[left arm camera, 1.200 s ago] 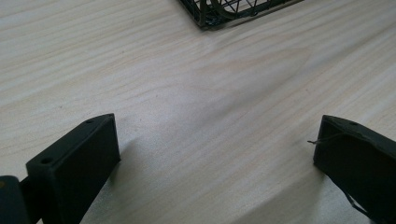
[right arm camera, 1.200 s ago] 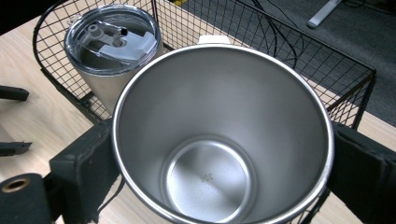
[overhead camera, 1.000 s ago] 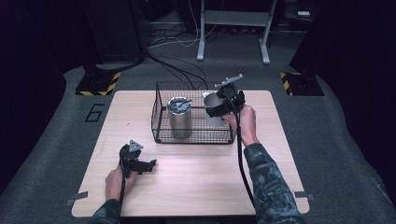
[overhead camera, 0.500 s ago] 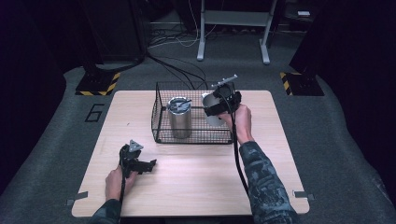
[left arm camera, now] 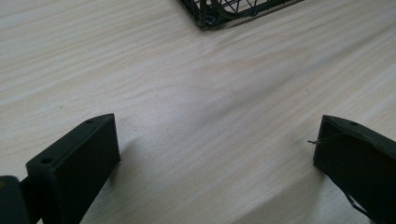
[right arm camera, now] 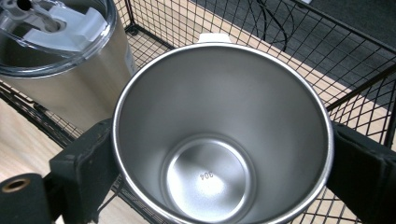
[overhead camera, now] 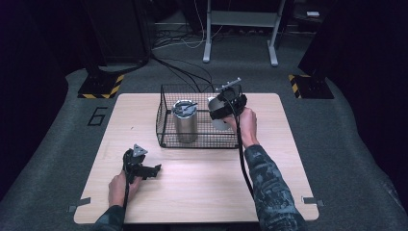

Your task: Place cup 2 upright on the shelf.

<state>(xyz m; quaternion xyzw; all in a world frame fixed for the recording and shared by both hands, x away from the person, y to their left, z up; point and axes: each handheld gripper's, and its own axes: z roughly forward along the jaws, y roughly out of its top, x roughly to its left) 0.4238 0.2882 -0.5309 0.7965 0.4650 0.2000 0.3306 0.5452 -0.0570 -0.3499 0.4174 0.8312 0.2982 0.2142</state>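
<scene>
Our left gripper (overhead camera: 155, 169) rests on the table (overhead camera: 202, 187), jaws spread with nothing between them. In the wire basket (overhead camera: 166, 139) stands a lidded tumbler (overhead camera: 185, 122). Our right gripper (overhead camera: 217, 111) pinches an open steel cup (right arm camera: 219, 135) over the basket's right side.

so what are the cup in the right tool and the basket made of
The open cup looks like brushed stainless steel: a dull grey sheen inside, a bright rim, and a "304" stamp on its bottom. The basket appears to be thin metal wire with a black coating, seen as a fine dark grid.
</scene>
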